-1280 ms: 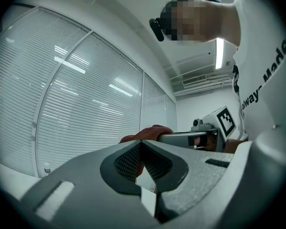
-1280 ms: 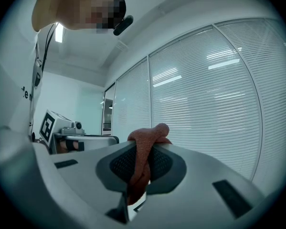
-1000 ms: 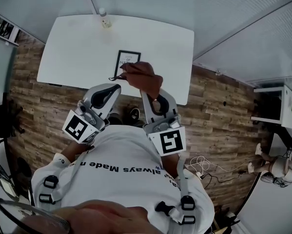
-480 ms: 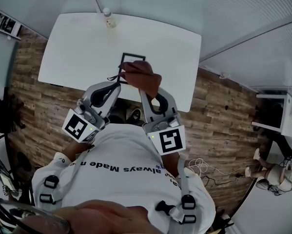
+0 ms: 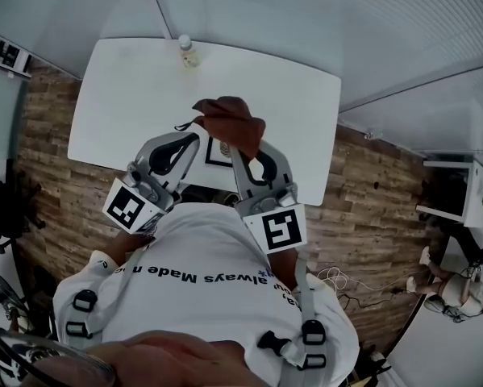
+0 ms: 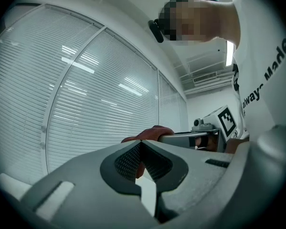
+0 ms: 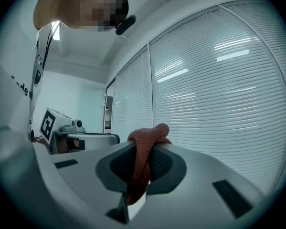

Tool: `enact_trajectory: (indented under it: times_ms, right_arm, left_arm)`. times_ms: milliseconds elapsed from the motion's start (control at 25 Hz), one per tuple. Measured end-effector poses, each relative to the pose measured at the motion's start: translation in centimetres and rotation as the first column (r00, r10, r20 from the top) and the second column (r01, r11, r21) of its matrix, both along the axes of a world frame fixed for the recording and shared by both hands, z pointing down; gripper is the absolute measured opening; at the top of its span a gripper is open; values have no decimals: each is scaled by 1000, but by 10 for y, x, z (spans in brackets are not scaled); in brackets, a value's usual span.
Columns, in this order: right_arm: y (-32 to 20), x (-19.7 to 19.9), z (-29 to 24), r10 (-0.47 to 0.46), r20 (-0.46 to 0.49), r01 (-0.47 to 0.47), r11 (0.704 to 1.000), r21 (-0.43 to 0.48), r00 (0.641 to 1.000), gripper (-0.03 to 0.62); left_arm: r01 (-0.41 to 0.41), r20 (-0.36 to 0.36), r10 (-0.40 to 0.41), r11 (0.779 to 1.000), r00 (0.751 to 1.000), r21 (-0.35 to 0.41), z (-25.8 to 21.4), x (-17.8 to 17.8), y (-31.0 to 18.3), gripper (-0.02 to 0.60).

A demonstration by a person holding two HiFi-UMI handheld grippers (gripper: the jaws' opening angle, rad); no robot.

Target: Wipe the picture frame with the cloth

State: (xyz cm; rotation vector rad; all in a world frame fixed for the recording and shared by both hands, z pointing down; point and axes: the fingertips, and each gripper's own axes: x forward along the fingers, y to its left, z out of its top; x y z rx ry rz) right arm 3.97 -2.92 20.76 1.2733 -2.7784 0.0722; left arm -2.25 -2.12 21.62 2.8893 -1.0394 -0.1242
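White table (image 5: pixel 112 95) on a wood-plank floor (image 5: pixel 47 192), seen from above; slatted blinds (image 6: pixel 85 104) fill both gripper views.

**Frame.** The frame (image 5: pixel 218 153) lies flat near the table's near edge. Only its near part shows, in the gap between the two grippers. Its long axis appears to run near to far, though the far part is covered.

**Cloth.** The cloth (image 5: pixel 231 122), a reddish-brown bunch, sits directly over the frame's far part. No view shows whether it touches the frame. A thin dark strand trails from its left side.

**Right gripper.** The right gripper (image 5: pixel 239 147) is clamped on the cloth: in the right gripper view a fold passes between the jaws and bulges beyond the tips. It points far, with its tip over the frame's right half, so it is the nearer of the two.

**Left gripper.** The left gripper (image 5: pixel 194 141) has its jaw tips together, and nothing is seen gripped between them. The cloth rises just beyond the tips. The gripper lies just left of the frame.

**Bottle.** A small bottle (image 5: pixel 188 52) stands at the far edge, well apart from the work.

**Judgement.** The frame lies below and slightly near of the cloth. The coming stroke therefore probably requires the right gripper to lower the cloth and draw it nearward along the long axis. The left gripper is placed to steady the frame's left edge.
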Motion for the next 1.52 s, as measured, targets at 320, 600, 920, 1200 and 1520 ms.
enact_trajectory:
  times_ms: [320,600,920,1200,1520]
  right_arm:
    - [-14,0,14,63,-29,-64,998,-15,998,15]
    - [-20,1,34,74,-70,-79,995,-68,995,15]
    - [-25,3,83,40,-188,-65,989,-134,981,15]
    - [-45,-4,179,-37,-321,-19,986,-168,946,15]
    - [-63,-15,295,-122,-465,24,977,-211,877,15]
  left_arm:
    - [-81,0,82,997,997,-11,11,4,-15,2]
    - [-107,29,108,993,994,-45,27,6,-27,2]
    - [-69,78,77,992,994,-103,78,-4,-43,2]
    - [-79,179,115,977,977,-197,179,-2,-65,2]
    - [-89,247,168,950,954,-299,285,6,-83,2]
